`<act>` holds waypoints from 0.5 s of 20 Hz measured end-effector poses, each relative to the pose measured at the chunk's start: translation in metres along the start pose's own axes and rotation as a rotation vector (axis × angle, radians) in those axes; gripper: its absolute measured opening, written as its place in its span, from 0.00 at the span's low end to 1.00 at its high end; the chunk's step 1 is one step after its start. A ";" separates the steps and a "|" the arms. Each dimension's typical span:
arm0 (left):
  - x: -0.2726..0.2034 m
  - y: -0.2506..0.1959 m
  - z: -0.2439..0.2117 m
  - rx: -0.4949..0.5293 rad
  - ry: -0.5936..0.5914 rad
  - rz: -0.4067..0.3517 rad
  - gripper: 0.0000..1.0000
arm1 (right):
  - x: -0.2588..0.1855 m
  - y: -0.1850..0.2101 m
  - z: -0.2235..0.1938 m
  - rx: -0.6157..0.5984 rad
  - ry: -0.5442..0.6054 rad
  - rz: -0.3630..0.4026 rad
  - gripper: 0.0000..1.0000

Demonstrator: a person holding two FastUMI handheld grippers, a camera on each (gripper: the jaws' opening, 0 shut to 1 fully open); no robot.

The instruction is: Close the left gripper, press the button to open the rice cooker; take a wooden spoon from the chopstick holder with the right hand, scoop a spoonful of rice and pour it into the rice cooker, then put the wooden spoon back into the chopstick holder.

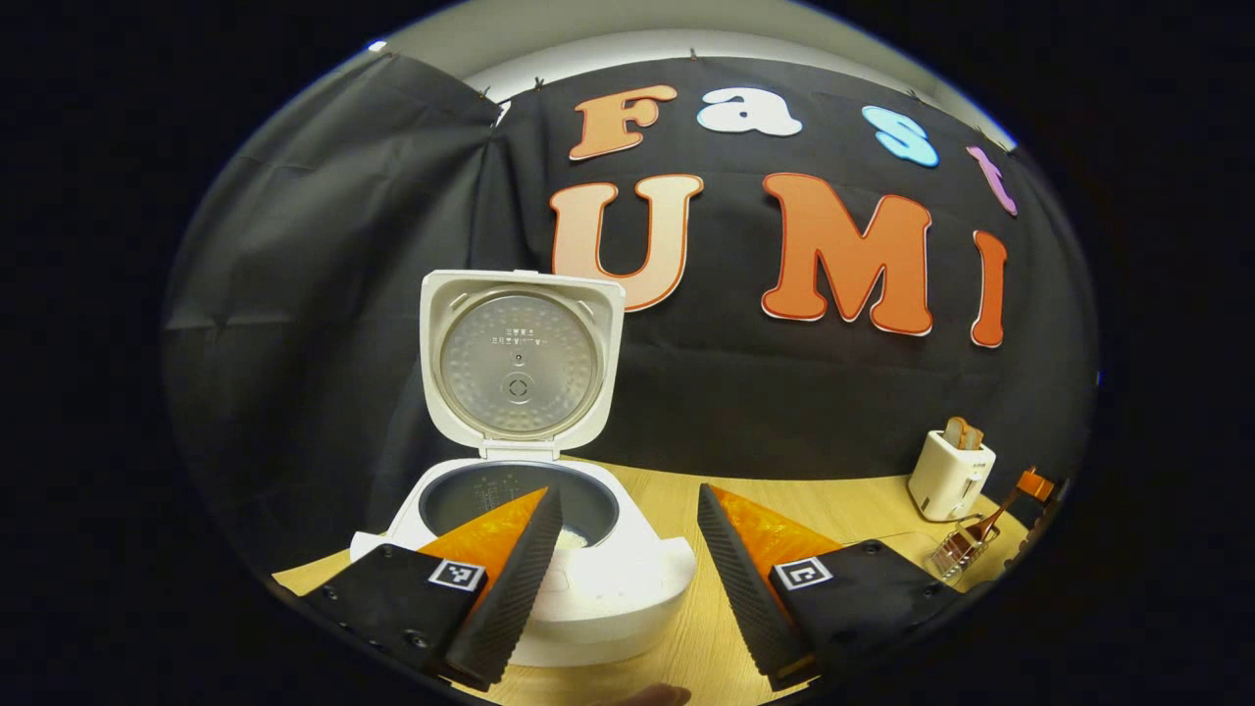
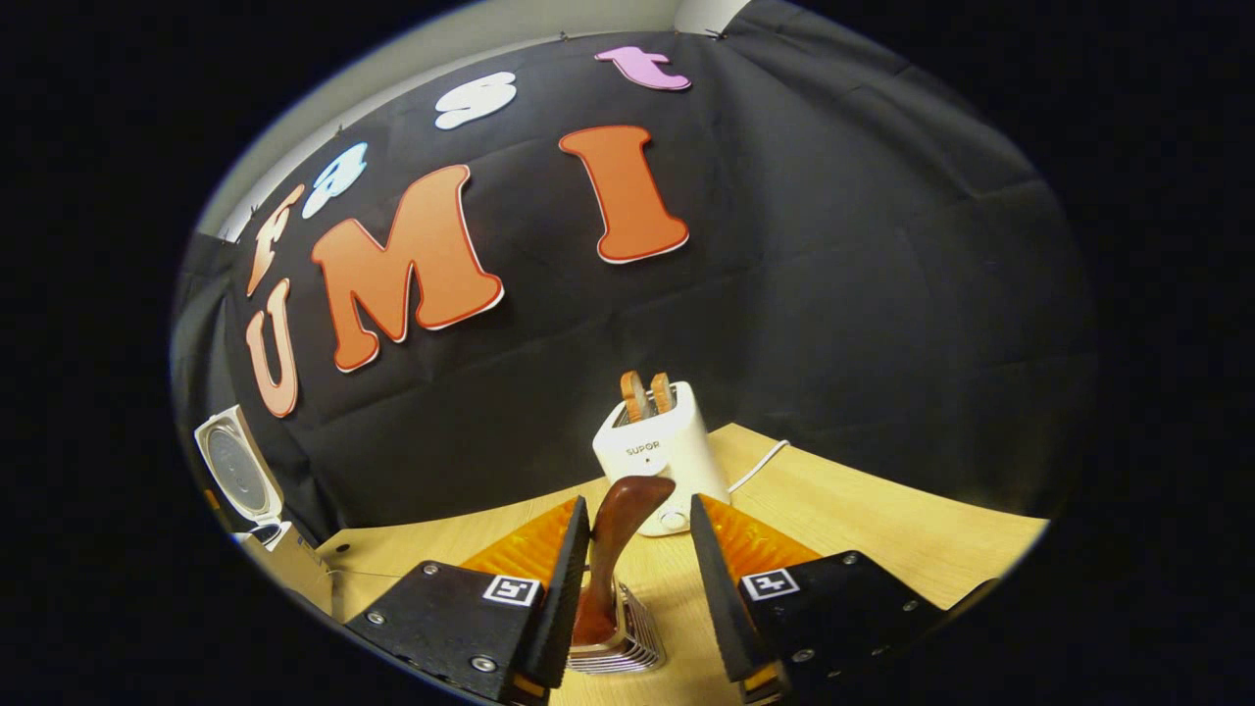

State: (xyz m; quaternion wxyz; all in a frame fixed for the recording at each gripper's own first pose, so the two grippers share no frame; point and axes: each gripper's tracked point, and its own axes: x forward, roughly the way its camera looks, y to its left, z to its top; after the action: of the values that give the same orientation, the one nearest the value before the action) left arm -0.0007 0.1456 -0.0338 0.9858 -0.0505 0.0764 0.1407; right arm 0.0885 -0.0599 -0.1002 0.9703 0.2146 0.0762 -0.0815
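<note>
My right gripper (image 2: 637, 564) has its 2 fingers apart around the wooden spoon (image 2: 613, 549) standing in the chopstick holder (image 2: 618, 637), toaster (image 2: 662, 456) at 12 o'clock; my left gripper (image 1: 627, 549), fingers apart, faces the open rice cooker (image 1: 534, 471) at 11 o'clock.

Rice cooker (image 1: 549, 549) lid open; wooden spoon (image 2: 610, 559) upright in chopstick holder (image 2: 627, 642).

Table layout: cooker left, toaster and holder right.
Rice cooker (image 1: 534, 549) on the table (image 1: 863, 510), lid up, rice (image 1: 572, 536) in its pot, just ahead of the left claw (image 1: 627, 559). Toaster (image 2: 662, 461) well to its right, near the wall. Chopstick holder (image 2: 618, 637) before the toaster; wooden spoon (image 2: 613, 549) stands in it, between the right claw's (image 2: 637, 579) fingers.
</note>
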 end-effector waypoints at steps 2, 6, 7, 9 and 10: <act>0.007 0.011 0.016 0.001 -0.015 0.017 0.92 | -0.006 -0.006 0.011 -0.018 -0.024 -0.023 0.68; 0.029 0.028 0.047 0.035 -0.012 0.048 0.92 | -0.026 -0.015 0.045 -0.084 -0.093 -0.054 0.75; 0.034 0.033 0.058 0.044 -0.022 0.057 0.90 | -0.032 -0.015 0.054 -0.090 -0.110 -0.057 0.76; 0.046 0.042 0.073 0.046 -0.016 0.077 0.90 | -0.046 -0.011 0.072 -0.088 -0.146 -0.043 0.78; 0.050 0.046 0.075 0.036 0.003 0.091 0.90 | -0.053 -0.009 0.078 -0.094 -0.163 -0.035 0.78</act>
State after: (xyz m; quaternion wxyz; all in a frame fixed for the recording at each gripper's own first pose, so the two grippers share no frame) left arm 0.0437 0.2117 0.0282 0.9790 -0.0293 0.0828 0.1841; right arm 0.0440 -0.0949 -0.0239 0.9807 0.1599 0.0045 -0.1121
